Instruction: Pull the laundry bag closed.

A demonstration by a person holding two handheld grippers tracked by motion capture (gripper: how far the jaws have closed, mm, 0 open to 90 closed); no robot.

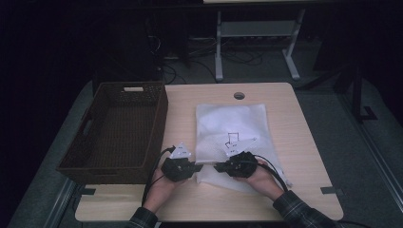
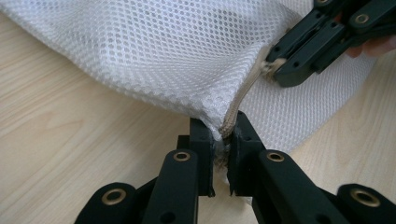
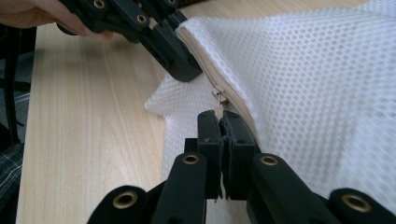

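Observation:
A white mesh laundry bag point(image 1: 233, 123) lies flat in the middle of the wooden table point(image 1: 304, 156). My left gripper point(image 1: 199, 166) is shut on the bag's near corner point(image 2: 205, 100), at the end of the beige zipper tape point(image 2: 236, 105). My right gripper point(image 1: 217, 167) faces it from the right and is shut on the zipper's pull tab point(image 3: 218, 112), just below the metal slider point(image 3: 219, 95). In the left gripper view its own jaws point(image 2: 223, 129) pinch the mesh, with the right gripper point(image 2: 275, 70) farther off. In the right gripper view its own jaws point(image 3: 220, 117) are pressed together, with the left gripper point(image 3: 180, 63) on the bag's corner.
A dark brown woven basket point(image 1: 95, 156) with handle slots stands on the left of the table, close to my left hand point(image 1: 159, 187). A round cable hole point(image 1: 239, 95) sits near the far edge. Bare wood runs along the near edge and the right of the bag.

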